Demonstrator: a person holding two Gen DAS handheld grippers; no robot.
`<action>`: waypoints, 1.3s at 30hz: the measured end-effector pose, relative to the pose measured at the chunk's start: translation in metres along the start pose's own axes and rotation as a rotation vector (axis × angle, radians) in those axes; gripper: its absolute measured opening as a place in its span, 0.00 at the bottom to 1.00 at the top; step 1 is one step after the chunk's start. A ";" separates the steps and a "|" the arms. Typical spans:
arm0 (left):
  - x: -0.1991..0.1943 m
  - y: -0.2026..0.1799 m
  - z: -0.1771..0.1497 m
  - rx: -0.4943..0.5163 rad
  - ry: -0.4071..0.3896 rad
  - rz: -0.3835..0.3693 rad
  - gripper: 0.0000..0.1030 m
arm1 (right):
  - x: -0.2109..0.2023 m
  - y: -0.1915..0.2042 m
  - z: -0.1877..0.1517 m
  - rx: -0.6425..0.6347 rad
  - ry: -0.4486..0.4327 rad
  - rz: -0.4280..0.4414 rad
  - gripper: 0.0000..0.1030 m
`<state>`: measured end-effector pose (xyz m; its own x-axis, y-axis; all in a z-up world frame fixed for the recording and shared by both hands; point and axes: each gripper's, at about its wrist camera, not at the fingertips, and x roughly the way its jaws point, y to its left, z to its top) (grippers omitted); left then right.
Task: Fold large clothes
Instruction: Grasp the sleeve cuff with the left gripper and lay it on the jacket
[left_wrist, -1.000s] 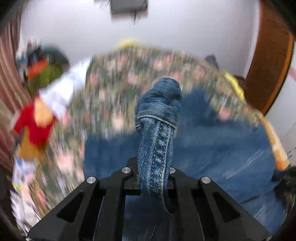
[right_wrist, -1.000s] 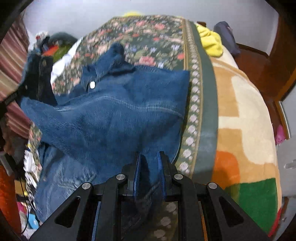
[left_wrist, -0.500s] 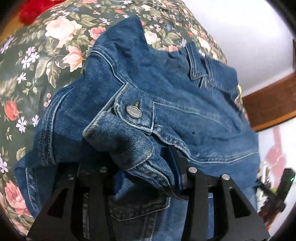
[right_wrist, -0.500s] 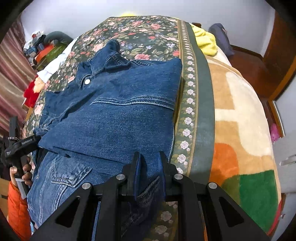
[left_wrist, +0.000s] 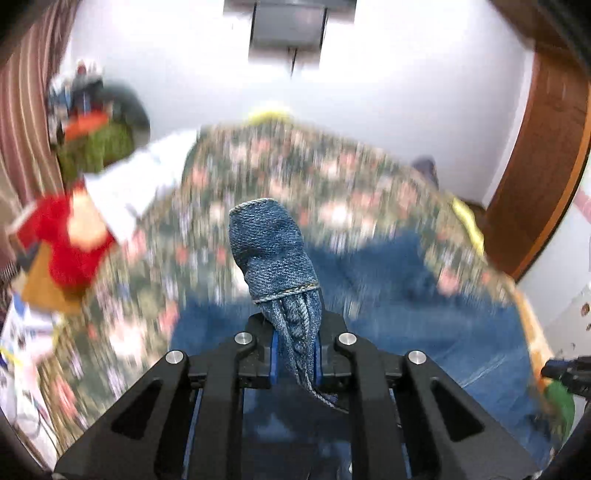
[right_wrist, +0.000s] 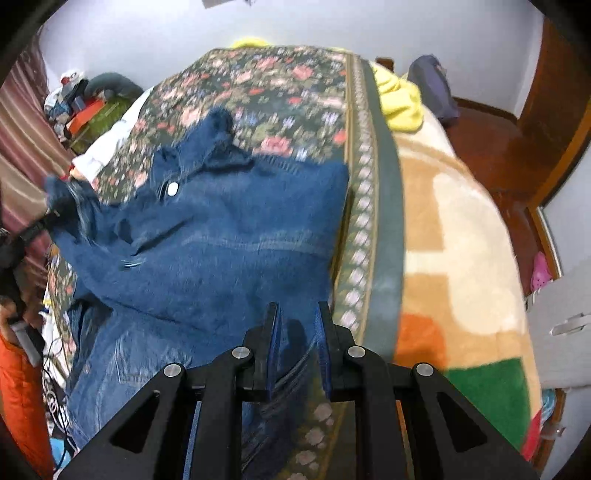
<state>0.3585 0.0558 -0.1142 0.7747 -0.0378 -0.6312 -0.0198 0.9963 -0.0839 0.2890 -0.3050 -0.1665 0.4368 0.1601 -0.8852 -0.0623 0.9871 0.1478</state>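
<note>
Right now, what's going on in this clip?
A person with a handheld gripper in each hand is folding a denim jacket on a bed with a floral bedspread. The left gripper has its jaws shut on a thick seamed fold of the denim, lifted clear of the bed; that view is blurred. The right gripper pinches the jacket's near edge. The fold is not yet finished.

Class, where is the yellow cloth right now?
In the right wrist view, the yellow cloth lies at the far end of the bed, right of the floral blanket.
</note>
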 end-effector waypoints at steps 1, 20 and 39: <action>-0.010 -0.002 0.013 0.001 -0.053 -0.001 0.13 | -0.003 0.000 0.005 -0.001 -0.011 -0.007 0.14; 0.095 0.069 -0.096 0.078 0.270 0.165 0.48 | 0.067 0.031 0.034 -0.186 0.025 -0.177 0.20; 0.024 0.132 -0.092 -0.109 0.287 0.058 0.84 | 0.049 -0.018 0.022 0.061 0.053 0.004 0.82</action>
<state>0.3167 0.1794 -0.2110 0.5602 -0.0172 -0.8282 -0.1384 0.9838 -0.1141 0.3312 -0.3152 -0.2028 0.3887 0.1655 -0.9064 -0.0081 0.9843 0.1763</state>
